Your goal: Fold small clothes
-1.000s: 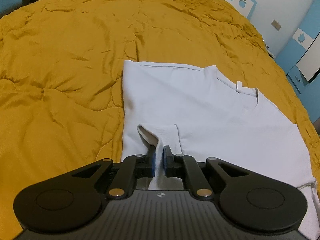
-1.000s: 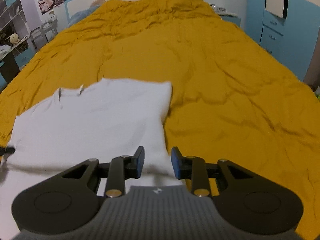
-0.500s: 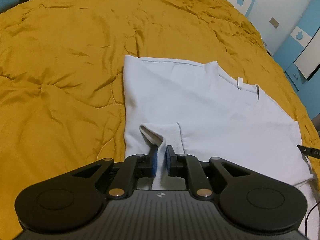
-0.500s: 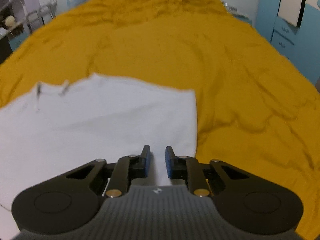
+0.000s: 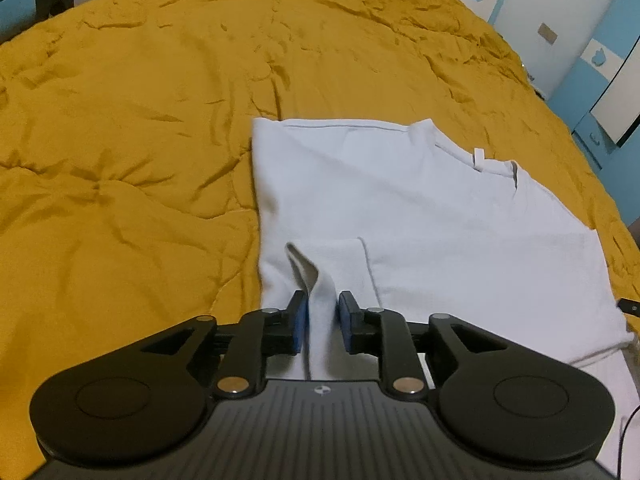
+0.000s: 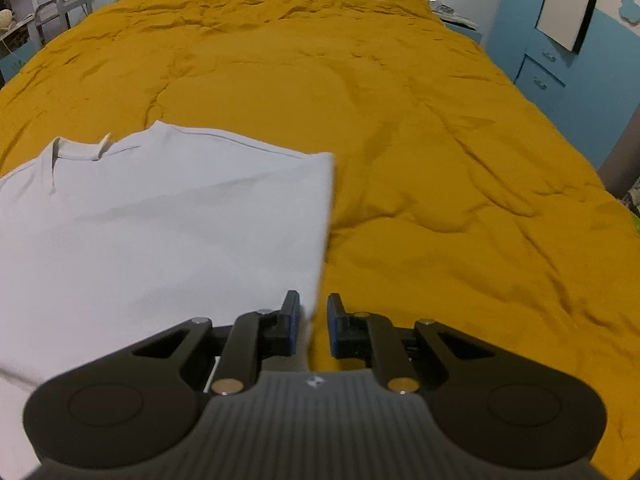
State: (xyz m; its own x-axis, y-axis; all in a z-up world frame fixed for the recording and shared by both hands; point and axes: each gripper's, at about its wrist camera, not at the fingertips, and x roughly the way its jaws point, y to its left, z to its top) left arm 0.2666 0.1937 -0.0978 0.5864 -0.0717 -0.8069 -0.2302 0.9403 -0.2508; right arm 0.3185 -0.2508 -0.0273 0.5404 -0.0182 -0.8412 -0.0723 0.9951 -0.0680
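A white t-shirt (image 5: 424,216) lies flat on the mustard-yellow bed cover (image 5: 120,160), collar to the far right in the left wrist view. Its sleeve (image 5: 324,276) is folded in over the body. My left gripper (image 5: 323,322) is open, with a ridge of the sleeve cloth standing loose between the fingers. In the right wrist view the shirt (image 6: 160,224) fills the left half. My right gripper (image 6: 313,326) is open at the shirt's right side edge, the cloth edge running between the fingers, not pinched.
The yellow bed cover (image 6: 440,160) stretches far ahead and to the right. Blue cabinets (image 6: 560,76) stand along the right wall. Shelves and a chair (image 6: 60,4) stand at the far left. The other gripper's tip (image 5: 629,306) shows at the shirt's right edge.
My left gripper has opened and let the sleeve cloth go. My right gripper has shifted right, from over the shirt body to its side edge, narrowing then widening a little.
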